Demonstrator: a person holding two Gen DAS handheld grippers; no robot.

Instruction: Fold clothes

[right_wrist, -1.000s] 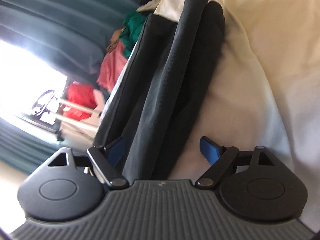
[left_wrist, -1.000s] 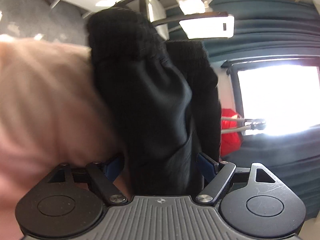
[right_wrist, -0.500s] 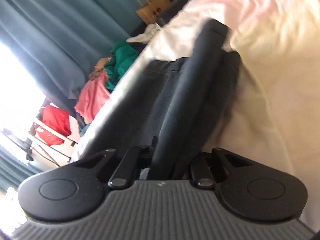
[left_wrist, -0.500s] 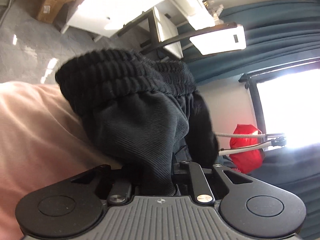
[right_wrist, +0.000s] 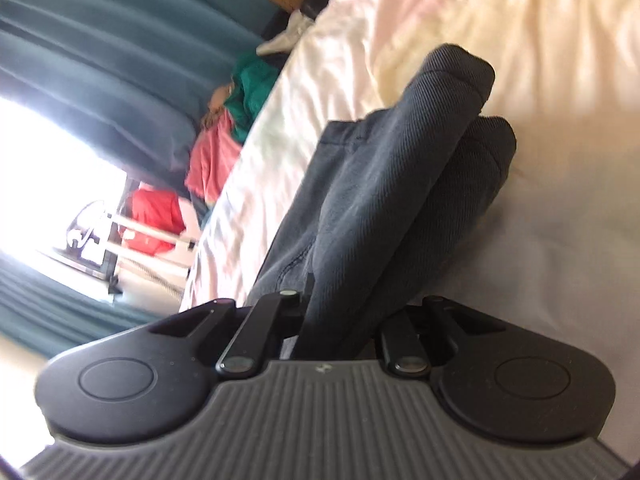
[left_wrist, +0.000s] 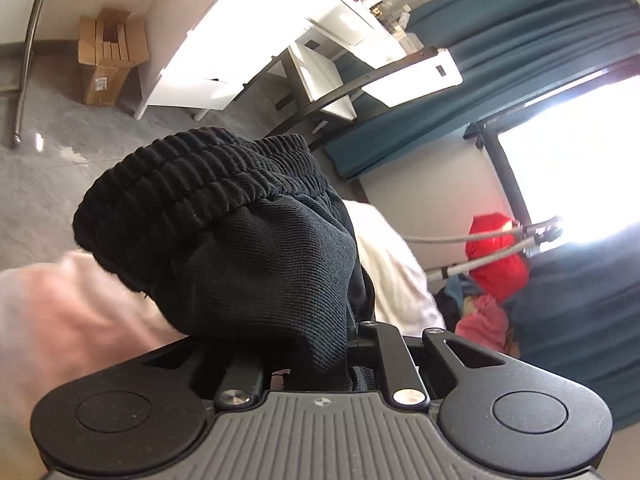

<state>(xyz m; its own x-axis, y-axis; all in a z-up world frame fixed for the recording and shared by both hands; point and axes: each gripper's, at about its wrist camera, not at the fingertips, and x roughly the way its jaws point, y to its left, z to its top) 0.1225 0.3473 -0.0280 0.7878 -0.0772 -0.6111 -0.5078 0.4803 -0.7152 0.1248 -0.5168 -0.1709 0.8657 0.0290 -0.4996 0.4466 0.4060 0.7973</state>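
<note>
Left gripper (left_wrist: 316,360) clamped tight on ribbed waistband end of black pants (left_wrist: 240,240), lifted over pale bed sheet (right_wrist: 440,20). Right gripper (right_wrist: 336,332) pinched closed on folded leg end, just above sheet.

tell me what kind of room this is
Probably a bedroom: a bed with a pale sheet, teal curtains at a bright window, and a white desk. Both grippers clamp dark pants.
</note>
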